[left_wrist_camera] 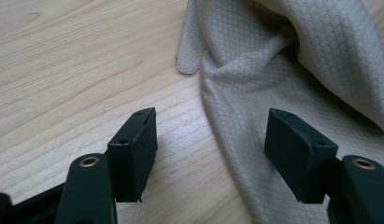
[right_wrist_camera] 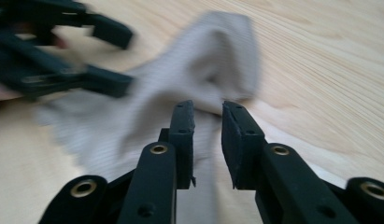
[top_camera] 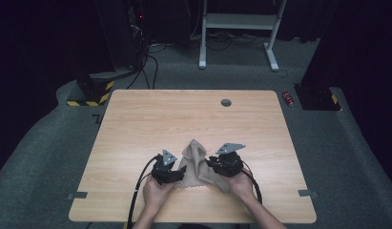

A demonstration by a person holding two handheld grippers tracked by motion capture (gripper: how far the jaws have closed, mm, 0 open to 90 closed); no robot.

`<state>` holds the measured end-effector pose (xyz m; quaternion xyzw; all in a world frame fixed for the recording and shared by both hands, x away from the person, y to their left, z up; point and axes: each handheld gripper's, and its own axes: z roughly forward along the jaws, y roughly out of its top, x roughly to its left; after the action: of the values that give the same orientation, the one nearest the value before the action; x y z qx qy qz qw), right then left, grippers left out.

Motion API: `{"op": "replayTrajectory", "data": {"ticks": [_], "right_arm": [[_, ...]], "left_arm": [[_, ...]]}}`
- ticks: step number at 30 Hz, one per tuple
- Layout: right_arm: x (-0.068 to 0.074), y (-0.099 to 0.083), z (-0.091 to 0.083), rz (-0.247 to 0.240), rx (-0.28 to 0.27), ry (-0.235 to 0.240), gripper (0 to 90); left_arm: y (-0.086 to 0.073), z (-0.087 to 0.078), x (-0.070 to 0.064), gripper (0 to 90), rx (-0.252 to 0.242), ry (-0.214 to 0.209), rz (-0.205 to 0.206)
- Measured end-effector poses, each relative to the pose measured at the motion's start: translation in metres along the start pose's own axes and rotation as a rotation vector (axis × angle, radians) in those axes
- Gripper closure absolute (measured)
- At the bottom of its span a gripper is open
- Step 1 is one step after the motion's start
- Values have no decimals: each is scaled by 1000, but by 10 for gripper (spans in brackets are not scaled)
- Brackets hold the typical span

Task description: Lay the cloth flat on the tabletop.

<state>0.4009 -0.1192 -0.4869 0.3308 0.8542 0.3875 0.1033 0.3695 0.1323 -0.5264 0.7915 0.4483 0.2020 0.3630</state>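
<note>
A beige cloth (top_camera: 196, 152) lies bunched on the wooden table (top_camera: 184, 114), near its front edge, with a fold standing up in the middle. My left gripper (top_camera: 177, 174) sits at the cloth's left side. In the left gripper view its jaws (left_wrist_camera: 210, 135) are wide open, low over the table, with the cloth's edge (left_wrist_camera: 283, 60) running between them. My right gripper (top_camera: 211, 162) is at the cloth's right side. In its blurred view the jaws (right_wrist_camera: 208, 116) stand a narrow gap apart over the cloth (right_wrist_camera: 203, 60), and the left gripper (right_wrist_camera: 110, 56) shows beyond it.
A round cable hole (top_camera: 226, 102) sits near the table's far edge. Grey tape tabs (top_camera: 77, 195) mark the front corners. On the floor beyond are a red can (top_camera: 288, 98), a white desk frame (top_camera: 236, 21) and a yellow-black striped base (top_camera: 91, 93).
</note>
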Motion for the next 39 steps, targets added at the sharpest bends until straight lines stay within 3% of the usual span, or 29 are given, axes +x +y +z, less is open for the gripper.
{"op": "replayTrajectory", "data": {"ticks": [3, 6, 9, 11, 19, 26, 29, 31, 32, 35, 36, 39], "right_arm": [[-4, -1, 9, 19, 16, -3, 710], [-6, -2, 29, 34, 48, 1, 698], [-8, -1, 36, 46, 52, 3, 725], [-10, 4, 38, 48, 45, 17, 869], [-13, 20, 25, 20, -4, 1, 895], [-18, 39, -8, -9, -75, -68, 893], [-15, 41, -12, -23, -93, -65, 893], [-9, 39, -9, -47, -75, -64, 892], [-2, 34, 3, -85, -28, -52, 890], [3, 26, 20, -102, 42, -23, 883], [6, 15, 32, -112, 80, 2, 823], [5, 8, 32, -98, 59, 4, 779]], "left_arm": [[0, 0, 0, 344, 0, 0, 0], [0, 0, 0, 345, 0, 0, 0], [0, 0, 0, 344, 0, 0, 0], [0, 0, 0, 344, -1, 1, 1], [0, 0, 0, 344, 0, 1, 1], [0, 0, 0, 344, -1, 0, 0], [0, 0, 0, 344, 0, 1, 0], [0, 0, 0, 344, -2, 1, -1], [0, 0, 0, 344, 0, 1, 0], [0, 0, 0, 343, -2, 1, -1], [0, 0, 0, 343, -1, 1, -3], [0, 0, 0, 344, -1, 1, -3]]}}
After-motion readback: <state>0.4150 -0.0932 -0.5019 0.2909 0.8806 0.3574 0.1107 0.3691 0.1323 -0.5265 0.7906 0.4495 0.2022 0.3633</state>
